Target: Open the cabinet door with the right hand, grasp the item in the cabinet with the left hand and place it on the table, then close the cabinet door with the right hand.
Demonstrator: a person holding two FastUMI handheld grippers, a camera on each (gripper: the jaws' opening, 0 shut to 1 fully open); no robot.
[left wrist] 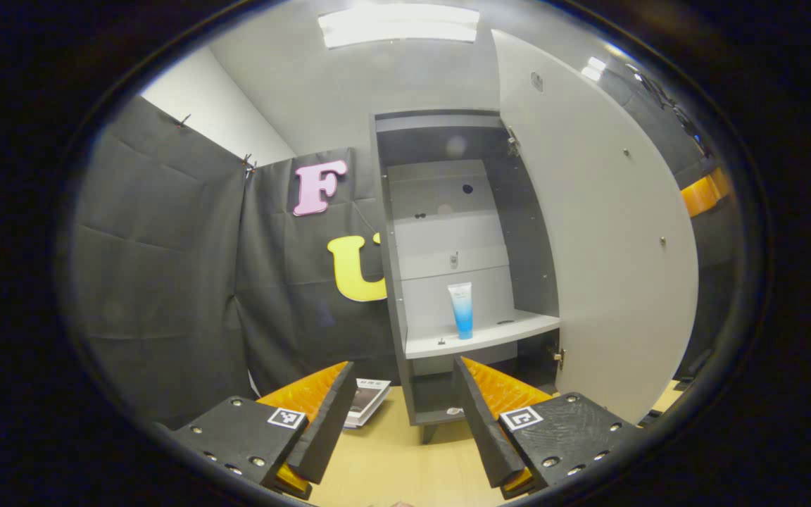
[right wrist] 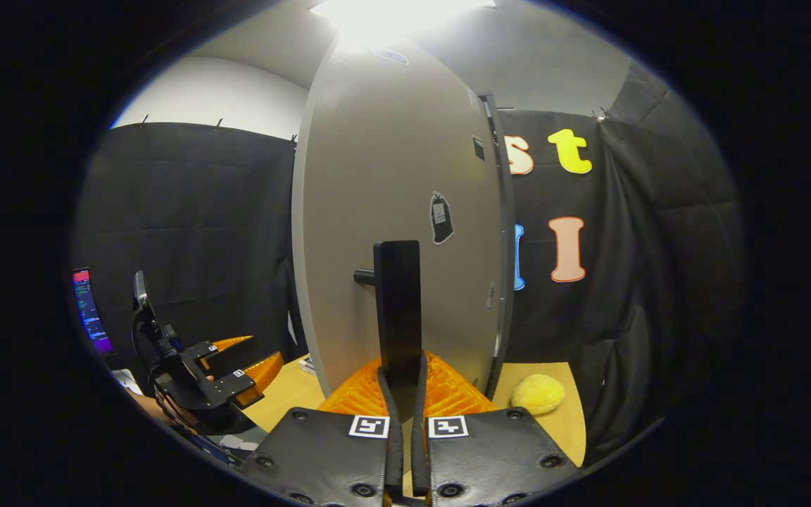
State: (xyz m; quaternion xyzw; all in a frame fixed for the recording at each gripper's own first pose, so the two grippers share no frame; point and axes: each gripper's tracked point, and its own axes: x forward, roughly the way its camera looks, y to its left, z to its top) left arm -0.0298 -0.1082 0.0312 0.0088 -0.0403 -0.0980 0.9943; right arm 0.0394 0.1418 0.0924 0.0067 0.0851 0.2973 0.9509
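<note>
Left gripper view is showing the left gripper [left wrist: 398,415] hanging wide open over the wooden table [left wrist: 405,465], holding nothing, its fingers framing the open cabinet [left wrist: 448,232] ahead. Inside, a white-and-blue tube [left wrist: 461,310] is standing upright on the pale shelf [left wrist: 490,334], well apart from the fingers. The cabinet door [left wrist: 610,246] is swinging out to the right of the opening, and a small booklet [left wrist: 367,400] is lying on the table beside the cabinet's foot. Right gripper view is giving the door's outer face [right wrist: 398,211] instead: the right gripper [right wrist: 401,384] is sitting closed on the dark handle [right wrist: 397,310], both fingers pressing its sides. Farther out, a yellow sponge-like lump [right wrist: 537,393] is resting on the table, and the left gripper is appearing at lower left [right wrist: 233,366].
</note>
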